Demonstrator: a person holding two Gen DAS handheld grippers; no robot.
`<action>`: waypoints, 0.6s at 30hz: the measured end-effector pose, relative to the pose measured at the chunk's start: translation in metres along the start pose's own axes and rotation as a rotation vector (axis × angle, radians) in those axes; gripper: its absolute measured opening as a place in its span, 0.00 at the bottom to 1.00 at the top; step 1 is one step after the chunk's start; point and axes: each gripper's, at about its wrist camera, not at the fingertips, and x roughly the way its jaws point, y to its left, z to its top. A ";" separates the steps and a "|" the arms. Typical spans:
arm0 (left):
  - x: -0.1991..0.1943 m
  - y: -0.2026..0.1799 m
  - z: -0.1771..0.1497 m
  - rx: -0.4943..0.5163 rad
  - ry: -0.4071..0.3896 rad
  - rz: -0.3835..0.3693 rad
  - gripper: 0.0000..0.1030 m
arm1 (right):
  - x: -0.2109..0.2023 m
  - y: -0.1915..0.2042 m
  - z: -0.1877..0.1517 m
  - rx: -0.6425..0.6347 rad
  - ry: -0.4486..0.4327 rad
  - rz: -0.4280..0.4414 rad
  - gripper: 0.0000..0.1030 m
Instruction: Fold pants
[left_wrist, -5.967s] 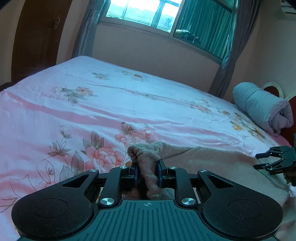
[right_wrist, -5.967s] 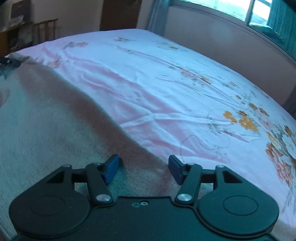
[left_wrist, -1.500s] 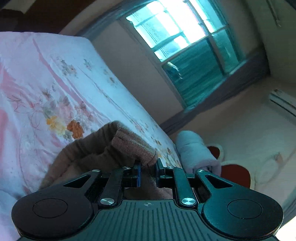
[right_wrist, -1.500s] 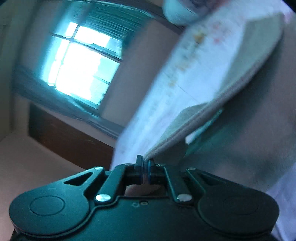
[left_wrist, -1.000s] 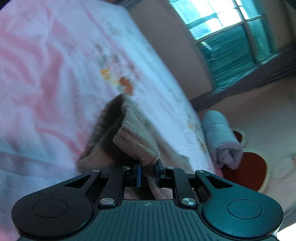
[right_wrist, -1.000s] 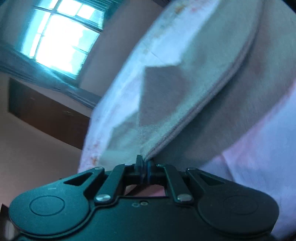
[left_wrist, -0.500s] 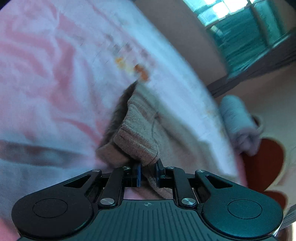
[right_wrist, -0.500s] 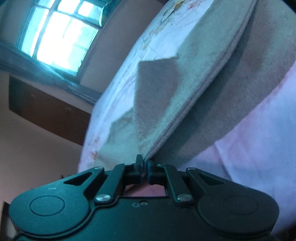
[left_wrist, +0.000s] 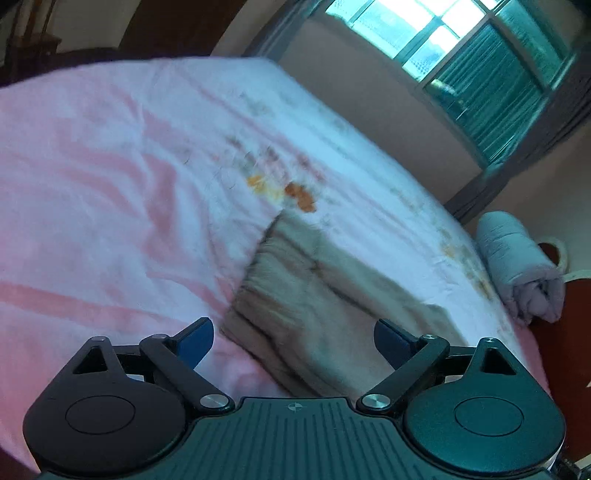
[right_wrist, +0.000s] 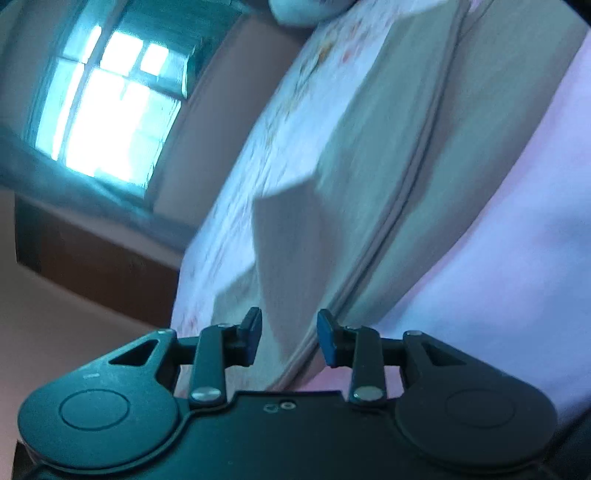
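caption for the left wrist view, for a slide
Open left hand-held gripper above folded beige pants on the pink floral bedsheet.

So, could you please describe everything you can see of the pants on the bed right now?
The pants are beige-tan, of a soft, slightly fuzzy-looking knit. They lie folded on the pink floral bedsheet, one layer stacked over another; the right wrist view shows the layered edges and a seam line running along them. The ribbed end lies nearest the left gripper. Both it and the right gripper are open, gripping nothing. Motion blur hides finer detail.

Pants (left_wrist: 325, 295) motion-blurred; near edge hidden behind left tongs (left_wrist: 293, 341).
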 end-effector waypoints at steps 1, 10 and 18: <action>-0.008 -0.007 -0.005 0.004 -0.022 -0.021 0.89 | -0.012 -0.004 0.007 0.004 -0.017 -0.001 0.25; 0.018 -0.079 -0.067 -0.030 -0.003 -0.188 0.13 | -0.047 -0.034 0.035 0.077 -0.112 0.018 0.29; 0.059 -0.020 -0.088 -0.240 -0.038 -0.016 0.03 | -0.062 -0.051 0.045 0.072 -0.117 -0.004 0.33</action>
